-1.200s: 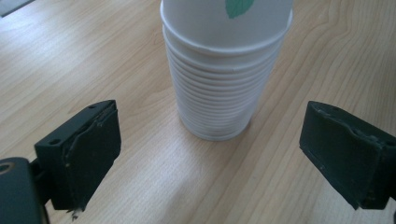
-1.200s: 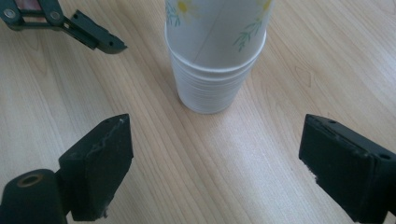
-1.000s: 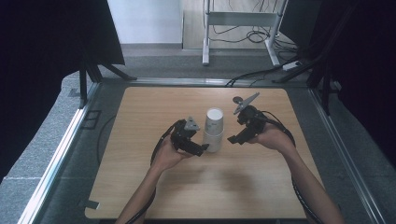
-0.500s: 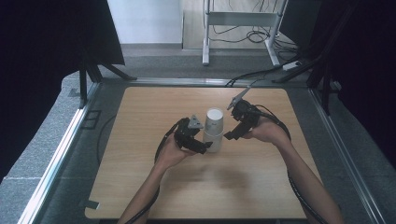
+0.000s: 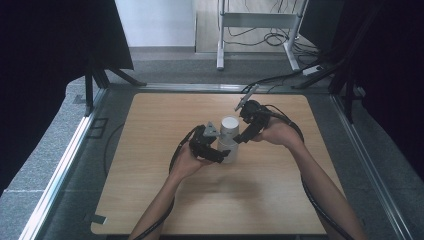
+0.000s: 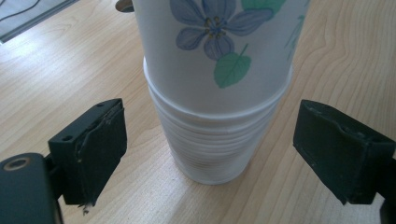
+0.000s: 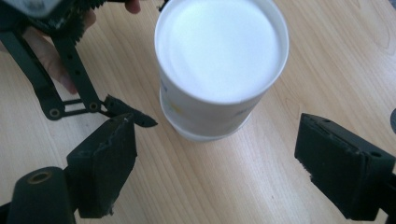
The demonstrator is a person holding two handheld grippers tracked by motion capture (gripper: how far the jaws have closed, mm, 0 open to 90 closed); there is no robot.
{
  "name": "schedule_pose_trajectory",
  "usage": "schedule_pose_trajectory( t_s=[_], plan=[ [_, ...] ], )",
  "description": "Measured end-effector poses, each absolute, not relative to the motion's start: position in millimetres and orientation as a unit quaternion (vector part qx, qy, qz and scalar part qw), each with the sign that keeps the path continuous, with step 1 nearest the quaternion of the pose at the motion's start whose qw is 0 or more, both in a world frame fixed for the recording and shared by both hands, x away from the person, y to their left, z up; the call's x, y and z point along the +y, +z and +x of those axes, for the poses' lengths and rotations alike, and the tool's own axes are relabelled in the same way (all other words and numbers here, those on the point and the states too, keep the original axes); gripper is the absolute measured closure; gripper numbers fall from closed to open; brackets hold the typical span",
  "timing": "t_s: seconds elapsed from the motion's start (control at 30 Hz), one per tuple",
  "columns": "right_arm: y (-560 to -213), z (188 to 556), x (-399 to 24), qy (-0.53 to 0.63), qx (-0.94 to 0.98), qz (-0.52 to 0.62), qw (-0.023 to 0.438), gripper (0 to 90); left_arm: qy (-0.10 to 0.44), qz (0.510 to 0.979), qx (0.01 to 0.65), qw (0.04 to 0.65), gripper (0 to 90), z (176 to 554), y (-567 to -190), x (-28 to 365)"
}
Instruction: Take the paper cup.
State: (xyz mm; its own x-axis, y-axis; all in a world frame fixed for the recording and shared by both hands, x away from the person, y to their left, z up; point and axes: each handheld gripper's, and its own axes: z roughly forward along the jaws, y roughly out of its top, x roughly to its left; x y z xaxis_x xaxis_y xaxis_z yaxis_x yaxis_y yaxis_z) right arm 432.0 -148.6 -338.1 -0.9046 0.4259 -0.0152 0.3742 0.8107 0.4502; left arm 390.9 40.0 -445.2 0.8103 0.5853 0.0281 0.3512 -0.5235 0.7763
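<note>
A stack of white paper cups (image 5: 229,140) stands upright in the middle of the wooden table (image 5: 150,200). The top cup (image 6: 219,42) has a blue flower print and sits partly raised out of the stack (image 6: 210,144). My left gripper (image 5: 220,156) is low at the stack's left side. Its jaws (image 6: 210,112) have just been closing, with the lower cups between them and gaps on both sides. My right gripper (image 5: 241,138) is tilted down at the top cup (image 7: 219,60) from the right. Its jaws (image 7: 217,123) have also been closing, and the pads stand clear of the cup.
The left gripper's linkage and the hand holding it (image 7: 70,56) lie close beside the cups. Cables trail from both grippers across the table (image 5: 310,200). A metal stand (image 5: 255,20) and floor cables are beyond the far edge. Dark curtains flank both sides.
The right gripper has moved left and a little up, closer to the top cup. The left gripper has stayed at the stack's base. The cups have not moved.
</note>
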Motion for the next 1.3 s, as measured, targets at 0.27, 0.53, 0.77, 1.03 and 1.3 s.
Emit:
schedule_pose_trajectory(
  t_s=[0.27,0.53,0.77,1.03,1.3],
  plan=[
    [-336.5,439.5,-137.3,0.228,0.950,0.205,0.058,13.8,0.141,0.857,0.274,0.414,13.2,393.4,-446.6,38.8],
    [-337.1,444.2,-127.5,0.224,0.951,0.205,0.056,16.0,0.144,0.858,0.269,0.413,14.5,394.4,-446.8,35.7],
    [-336.6,447.0,-122.1,0.224,0.951,0.202,0.064,18.4,0.145,0.859,0.269,0.411,16.6,394.7,-448.5,32.9],
    [-336.4,448.3,-116.0,0.217,0.955,0.194,0.063,24.1,0.147,0.856,0.267,0.417,21.6,394.5,-448.4,32.5],
    [-336.9,448.5,-112.2,0.210,0.958,0.187,0.058,31.5,0.150,0.857,0.263,0.417,23.2,393.2,-447.6,31.6]
  ],
)
